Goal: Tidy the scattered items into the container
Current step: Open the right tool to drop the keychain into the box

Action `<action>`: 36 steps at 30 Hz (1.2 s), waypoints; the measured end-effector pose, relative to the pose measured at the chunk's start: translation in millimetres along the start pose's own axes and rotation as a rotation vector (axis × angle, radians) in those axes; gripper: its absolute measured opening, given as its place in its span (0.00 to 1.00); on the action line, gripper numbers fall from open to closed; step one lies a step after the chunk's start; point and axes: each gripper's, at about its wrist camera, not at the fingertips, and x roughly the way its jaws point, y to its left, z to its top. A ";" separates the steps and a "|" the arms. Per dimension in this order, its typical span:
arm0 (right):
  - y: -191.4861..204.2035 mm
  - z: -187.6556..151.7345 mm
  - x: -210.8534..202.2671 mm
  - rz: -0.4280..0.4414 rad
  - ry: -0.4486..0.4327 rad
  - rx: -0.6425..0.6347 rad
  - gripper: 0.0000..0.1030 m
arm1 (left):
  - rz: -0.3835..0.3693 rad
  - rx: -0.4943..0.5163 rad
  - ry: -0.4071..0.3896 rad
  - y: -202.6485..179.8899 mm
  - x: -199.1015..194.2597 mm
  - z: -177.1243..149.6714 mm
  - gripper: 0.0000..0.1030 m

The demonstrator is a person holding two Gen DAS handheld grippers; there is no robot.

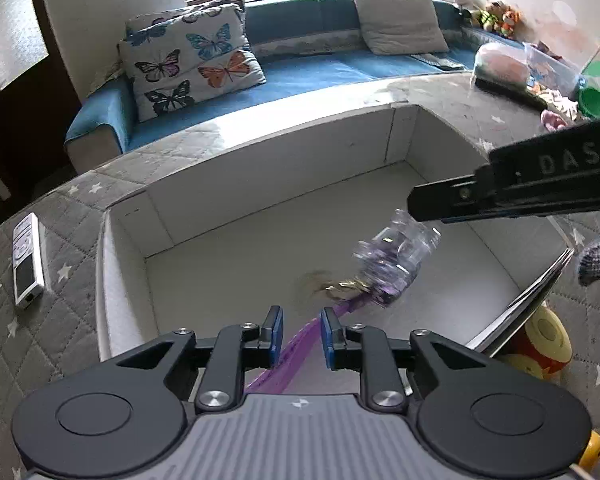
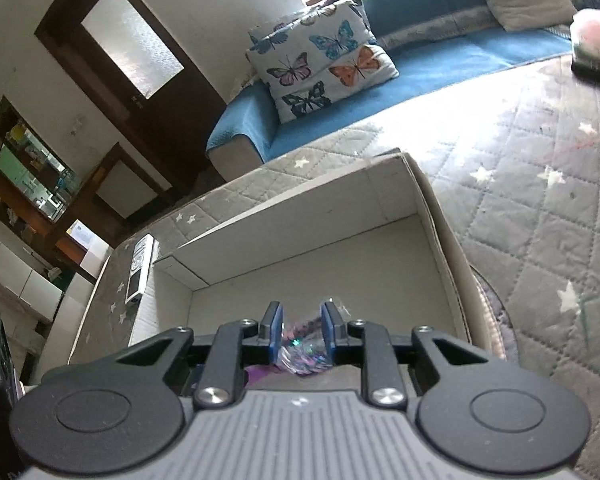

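A clear bottle (image 1: 396, 260) with purple glitter, a gold bow and a purple ribbon (image 1: 296, 344) hangs tilted and blurred over the open white box (image 1: 260, 168). My right gripper (image 1: 414, 206) reaches in from the right at the bottle's top. In the right wrist view the bottle (image 2: 302, 356) fills the gap of the right gripper (image 2: 301, 320), touching both blue pads, above the box (image 2: 300, 232). My left gripper (image 1: 301, 320) is open. The ribbon runs loosely between its pads, clear of both.
The box sits on a grey quilted star-patterned bed cover (image 1: 60, 288). A white remote (image 1: 28, 260) lies left of the box. A thin flat book (image 1: 528, 304) leans at its right edge beside a yellow-red toy (image 1: 544, 344). A gloved hand (image 1: 598, 260) shows at right. A blue sofa (image 1: 308, 72) lies beyond.
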 end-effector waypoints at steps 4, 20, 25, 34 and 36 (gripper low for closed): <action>7.6 -4.9 -10.0 -0.011 -0.018 -0.048 0.34 | 0.004 -0.020 -0.014 1.1 -9.6 -2.6 0.25; 28.1 -43.5 -69.5 -0.059 -0.097 -0.200 0.67 | 0.000 -0.077 -0.117 -3.7 -63.7 -32.9 0.28; 33.2 -53.5 -82.2 -0.065 -0.123 -0.222 0.81 | 0.003 -0.091 -0.139 -4.8 -78.3 -42.7 0.29; 39.9 -75.5 -108.8 -0.107 -0.230 -0.270 1.00 | 0.012 -0.113 -0.158 -10.3 -95.6 -65.0 0.29; 40.7 -80.3 -114.6 -0.106 -0.250 -0.281 1.00 | 0.012 -0.119 -0.158 -11.5 -98.4 -71.8 0.29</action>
